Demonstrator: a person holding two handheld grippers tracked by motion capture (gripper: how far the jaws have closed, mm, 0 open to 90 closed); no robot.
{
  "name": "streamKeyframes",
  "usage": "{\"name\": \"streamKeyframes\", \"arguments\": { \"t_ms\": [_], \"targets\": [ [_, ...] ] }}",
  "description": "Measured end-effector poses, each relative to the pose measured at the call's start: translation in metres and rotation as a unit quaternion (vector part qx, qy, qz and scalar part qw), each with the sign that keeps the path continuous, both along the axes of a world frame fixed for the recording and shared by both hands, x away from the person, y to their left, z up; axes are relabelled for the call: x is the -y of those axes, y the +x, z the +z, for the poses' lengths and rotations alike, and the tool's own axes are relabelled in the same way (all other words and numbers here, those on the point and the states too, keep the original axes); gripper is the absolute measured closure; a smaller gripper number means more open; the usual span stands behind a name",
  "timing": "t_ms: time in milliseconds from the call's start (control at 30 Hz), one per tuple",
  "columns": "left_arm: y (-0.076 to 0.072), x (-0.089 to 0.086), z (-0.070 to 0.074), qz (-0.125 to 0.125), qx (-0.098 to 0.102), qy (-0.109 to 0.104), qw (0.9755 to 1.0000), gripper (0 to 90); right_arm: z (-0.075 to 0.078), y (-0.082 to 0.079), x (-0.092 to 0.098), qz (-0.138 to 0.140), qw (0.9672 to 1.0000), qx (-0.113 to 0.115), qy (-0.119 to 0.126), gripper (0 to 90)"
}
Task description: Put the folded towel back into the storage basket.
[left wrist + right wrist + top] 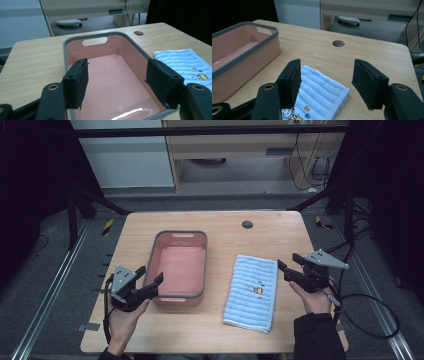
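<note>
The folded blue towel (251,293) lies flat on the worktop (225,227) just right of the empty pink bin (178,268), its long axis running away from the person. The right claw (284,268) hovers beside the towel's right edge, jaws spread with nothing between them, clearly the nearer one. The left claw (150,276) hangs wide and empty at the bin's near-left corner.
</note>
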State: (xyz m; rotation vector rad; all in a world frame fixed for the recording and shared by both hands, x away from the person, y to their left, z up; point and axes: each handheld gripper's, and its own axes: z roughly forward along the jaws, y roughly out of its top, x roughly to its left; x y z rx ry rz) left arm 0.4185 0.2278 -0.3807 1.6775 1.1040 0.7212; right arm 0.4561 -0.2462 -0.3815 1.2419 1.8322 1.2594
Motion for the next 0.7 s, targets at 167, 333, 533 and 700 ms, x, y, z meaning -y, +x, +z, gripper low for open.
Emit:
{"name": "streamKeyframes", "arguments": {
  "t_ms": [167, 333, 533, 700],
  "targets": [
    [0.0, 0.009, 0.002, -0.009, 0.003, -0.001, 1.0, 34.4, 0.008, 0.003, -0.002, 0.003, 1.0, 0.004, -0.005, 41.7],
    [0.0, 0.022, 0.002, -0.021, 0.007, 0.0, 0.9998, 34.7, 0.011, 0.006, -0.003, 0.004, 1.0, 0.006, -0.004, 43.1],
    [0.001, 0.035, 0.001, -0.032, 0.006, -0.001, 0.9995, 35.6, 0.01, 0.009, -0.004, 0.003, 1.0, 0.002, -0.009, 45.9],
    [0.001, 0.049, -0.001, -0.043, 0.007, 0.003, 0.9991, 36.5, 0.009, 0.013, -0.006, 0.007, 0.9999, -0.004, -0.011, 45.9]
  ]
}}
